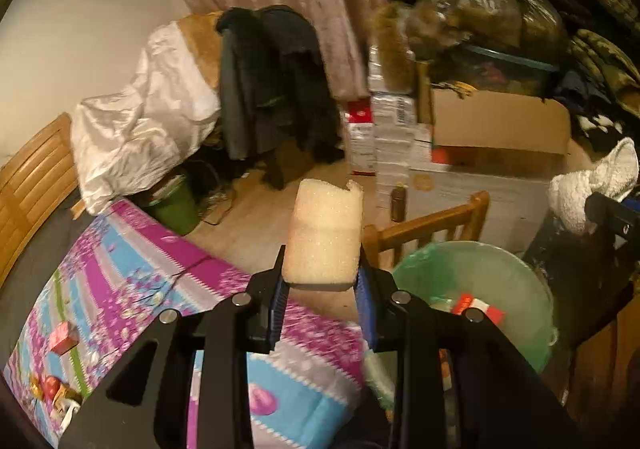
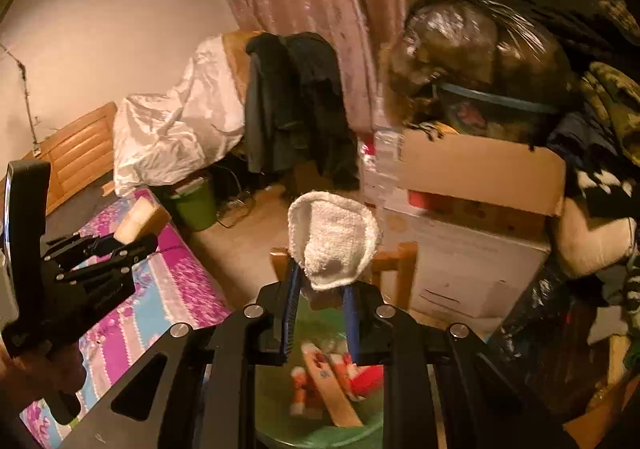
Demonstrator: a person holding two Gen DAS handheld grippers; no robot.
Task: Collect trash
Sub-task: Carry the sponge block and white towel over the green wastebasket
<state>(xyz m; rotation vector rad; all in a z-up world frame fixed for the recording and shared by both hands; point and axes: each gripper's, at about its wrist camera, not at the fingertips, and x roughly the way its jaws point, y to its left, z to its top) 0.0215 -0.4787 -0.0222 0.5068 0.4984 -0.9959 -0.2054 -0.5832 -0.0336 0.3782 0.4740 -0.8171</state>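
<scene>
Currently, the left hand-held gripper (image 1: 322, 281) is clamped on a pale foam block (image 1: 325, 233), pads pressing its lower sides, the block standing upright above the fingers. It hangs over the edge of the worktop (image 1: 132, 249), which carries a pink-and-blue floral cover. The green-lined trash bin (image 1: 500, 269) lies at 4 o'clock from the block, not beneath it. Release at this position would likely drop the foam onto the worktop edge or the floor; light foam can also bounce off the rim.

Small wrappers (image 1: 60, 337) remain at 8 o'clock on the worktop, uncollected.

The right hand-held gripper (image 2: 320, 281) is clamped on a white cloth wad (image 2: 334, 239). Only the lower edge of the wad sits between the pads, so the hold appears shallow; a sudden swing could shake it loose. In the right wrist view the bin (image 2: 320, 437) lies at 6 o'clock directly below the fingers, already holding red-and-white packaging (image 2: 340, 373).

A wooden chair back (image 1: 432, 225) stands just beside the bin; either load could catch on it. Both frames are motion-blurred, so exact clearance cannot be judged.
</scene>
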